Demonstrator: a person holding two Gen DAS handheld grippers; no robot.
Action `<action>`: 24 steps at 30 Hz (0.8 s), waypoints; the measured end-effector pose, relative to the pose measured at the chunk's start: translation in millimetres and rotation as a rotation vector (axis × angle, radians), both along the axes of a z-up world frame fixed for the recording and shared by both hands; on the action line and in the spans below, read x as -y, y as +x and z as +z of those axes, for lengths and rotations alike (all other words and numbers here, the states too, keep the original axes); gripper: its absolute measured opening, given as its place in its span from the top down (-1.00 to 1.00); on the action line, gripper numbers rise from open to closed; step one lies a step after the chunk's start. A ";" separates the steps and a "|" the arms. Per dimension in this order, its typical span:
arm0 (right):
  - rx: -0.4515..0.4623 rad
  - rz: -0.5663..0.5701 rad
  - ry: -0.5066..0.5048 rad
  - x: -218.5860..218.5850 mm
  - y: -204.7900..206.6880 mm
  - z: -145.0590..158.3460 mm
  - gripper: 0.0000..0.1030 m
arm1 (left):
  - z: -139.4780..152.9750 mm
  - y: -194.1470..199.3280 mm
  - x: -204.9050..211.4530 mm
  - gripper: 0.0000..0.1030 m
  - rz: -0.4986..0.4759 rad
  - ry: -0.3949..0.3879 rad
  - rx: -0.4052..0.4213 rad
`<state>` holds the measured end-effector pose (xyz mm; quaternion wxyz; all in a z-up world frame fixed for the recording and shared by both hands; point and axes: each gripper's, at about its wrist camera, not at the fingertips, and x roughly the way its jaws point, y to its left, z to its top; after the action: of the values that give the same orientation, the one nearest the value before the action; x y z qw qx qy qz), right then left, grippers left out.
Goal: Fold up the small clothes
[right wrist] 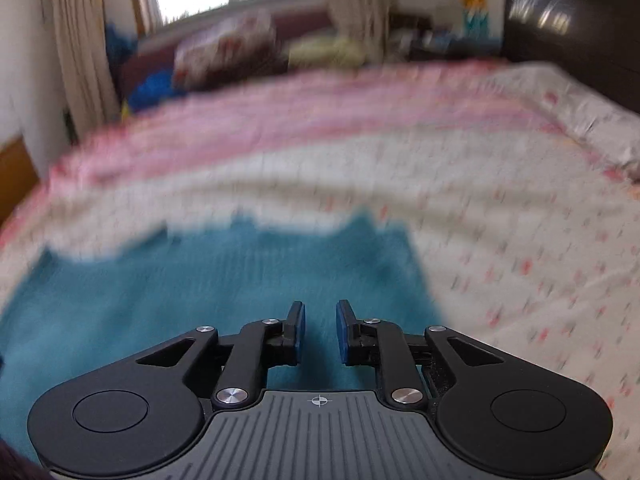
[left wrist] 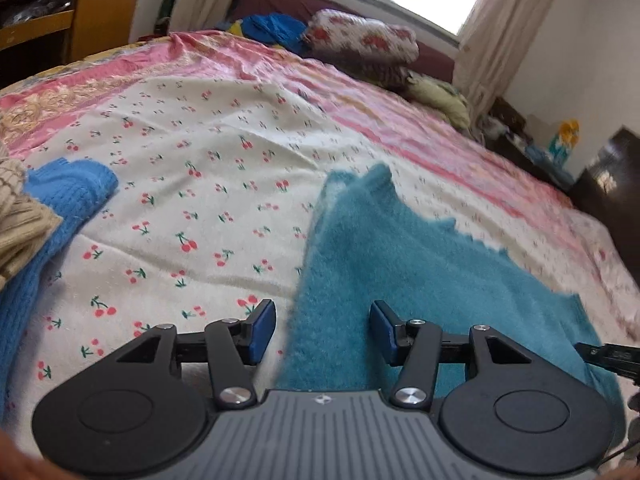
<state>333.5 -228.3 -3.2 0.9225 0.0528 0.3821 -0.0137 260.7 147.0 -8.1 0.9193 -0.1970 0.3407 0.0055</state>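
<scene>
A fluffy teal garment (left wrist: pixel 420 264) lies spread on the cherry-print bed sheet (left wrist: pixel 192 208). My left gripper (left wrist: pixel 323 330) hovers low over the garment's left edge. Its jaws stand open, with that edge running between them and neither blue pad pressing on it. In the blurred right wrist view the same teal garment (right wrist: pixel 200 280) fills the lower left. My right gripper (right wrist: pixel 321 332) sits over the garment with its jaws a narrow gap apart. Teal cloth shows through the gap and nothing is pinched.
A blue knit garment (left wrist: pixel 68 200) and a beige knit piece (left wrist: pixel 16 216) lie at the bed's left edge. A floral pillow (left wrist: pixel 360 40) and bedding sit at the far side under the window. A wooden desk (left wrist: pixel 80 12) stands far left, a dark cabinet (left wrist: pixel 612 184) right.
</scene>
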 end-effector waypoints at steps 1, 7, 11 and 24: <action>0.016 -0.009 -0.007 -1.4 -0.7 0.1 0.65 | -1.6 -1.0 -0.2 -0.18 0.004 0.000 0.003; 0.044 0.023 0.006 -17.3 -9.0 24.9 0.60 | -3.2 -1.7 -9.1 -0.20 -0.012 -0.058 -0.008; 0.027 0.116 0.046 -47.9 -3.0 36.5 0.60 | -3.8 -3.5 -12.0 -0.24 -0.009 -0.069 -0.010; -0.074 0.407 0.078 -184.2 27.9 43.1 0.34 | -7.9 -15.8 -16.4 -0.27 -0.039 -0.114 -0.032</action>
<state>361.4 -44.1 39.9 0.8888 0.0096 0.4188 0.1857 244.9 163.4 -16.0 0.9008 -0.2424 0.3591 -0.0288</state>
